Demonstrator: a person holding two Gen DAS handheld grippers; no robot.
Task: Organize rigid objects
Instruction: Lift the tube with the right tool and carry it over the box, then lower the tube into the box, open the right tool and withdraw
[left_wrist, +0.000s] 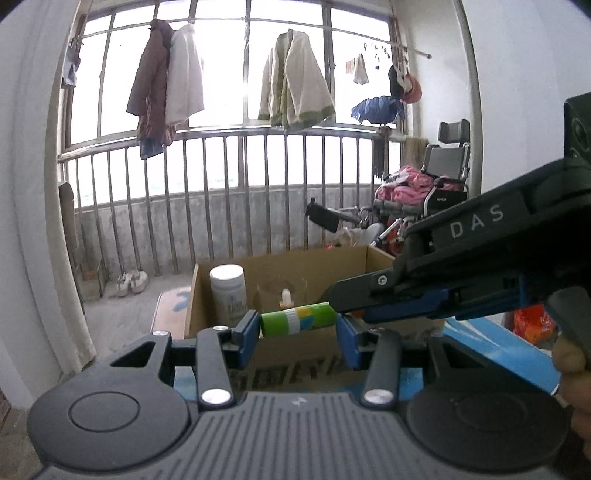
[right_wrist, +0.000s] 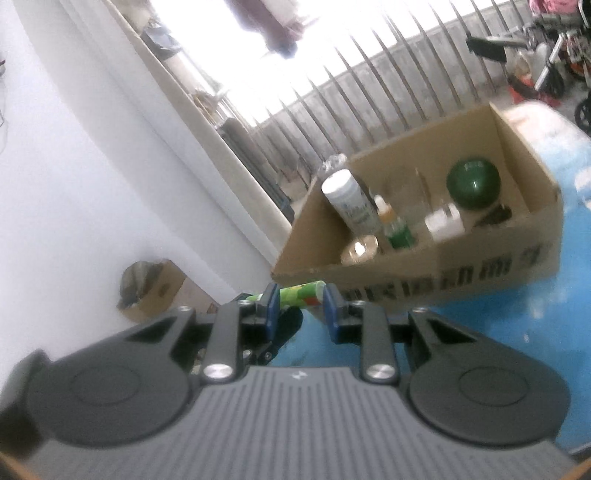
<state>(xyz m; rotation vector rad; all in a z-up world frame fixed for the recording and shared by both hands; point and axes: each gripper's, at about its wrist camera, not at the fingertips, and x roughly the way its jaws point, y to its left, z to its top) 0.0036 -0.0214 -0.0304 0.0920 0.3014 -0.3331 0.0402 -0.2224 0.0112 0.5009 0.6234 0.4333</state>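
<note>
- Left wrist view: left gripper (left_wrist: 298, 326) holds a green tube (left_wrist: 297, 319) sideways, lengthwise between its blue pads, 1 pad on each end. Tube has a white band and yellow-blue print.
- Right gripper (left_wrist: 338, 295) comes in from the right, its tip at the tube's right end; contact there looks likely, hard to confirm from this angle.
- Cardboard box (left_wrist: 284, 258) sits just behind the tube, open top. Inside: white canister (left_wrist: 228, 291), small dropper bottle (left_wrist: 285, 296), a clear glass barely visible.
- Right wrist view: blurred. Right gripper (right_wrist: 298, 308) narrow, the green tube (right_wrist: 301, 293) crossing between its pads; looks like a pinch, so 2 grippers share 1 tube.
- Box (right_wrist: 424, 266) stands on the blue table (right_wrist: 517, 332), near ahead. It holds the white canister (right_wrist: 347, 201), a green-based bottle (right_wrist: 397, 230), a dark green ball (right_wrist: 472, 184), a white block (right_wrist: 445, 221), a round metal lid.
- Progress: several items already boxed, tube held in the air just short of the box, not in yet. Remaining, by my read: carry over the rim and release. Other loose items not visible.
</note>
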